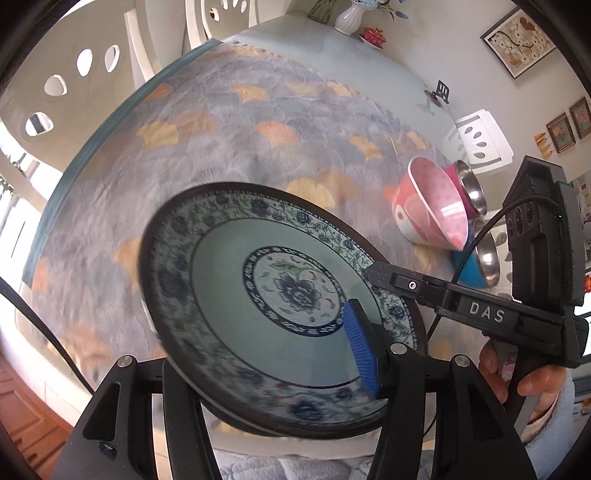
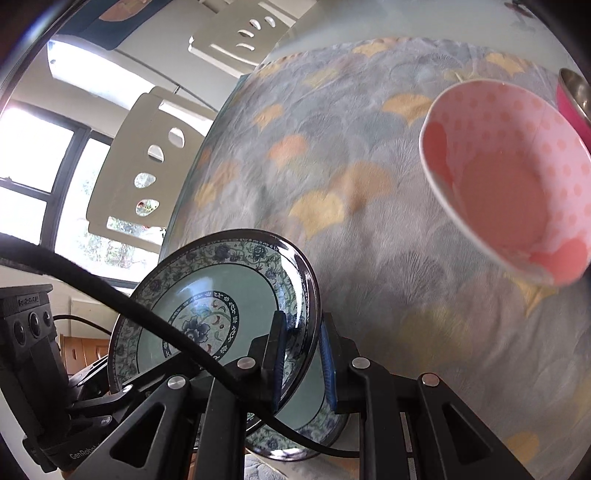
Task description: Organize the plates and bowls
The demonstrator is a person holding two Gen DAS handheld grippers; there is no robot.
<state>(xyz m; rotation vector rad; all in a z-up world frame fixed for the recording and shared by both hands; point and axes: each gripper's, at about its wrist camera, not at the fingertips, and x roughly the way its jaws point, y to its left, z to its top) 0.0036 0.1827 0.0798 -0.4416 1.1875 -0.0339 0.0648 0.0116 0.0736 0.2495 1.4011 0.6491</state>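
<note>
A blue-and-white floral plate (image 1: 236, 295) is held tilted above the table by both grippers. My left gripper (image 1: 354, 354) is shut on its near rim, with a blue-padded finger (image 1: 360, 350) on the top face. My right gripper (image 2: 303, 362) is shut on the plate's rim (image 2: 207, 314); its finger (image 1: 402, 282) shows in the left wrist view at the plate's right edge. A second matching plate (image 2: 314, 424) lies under it. A pink polka-dot bowl (image 1: 436, 206) (image 2: 517, 177) stands on the cloth to the right.
The table wears a grey-blue cloth with yellow fan leaves (image 1: 240, 147). A magenta steel-lined bowl (image 1: 469, 184) and a blue one (image 1: 484, 262) stand behind the pink bowl. White chairs (image 1: 55, 92) surround the table. A white vase (image 1: 349, 16) stands far back.
</note>
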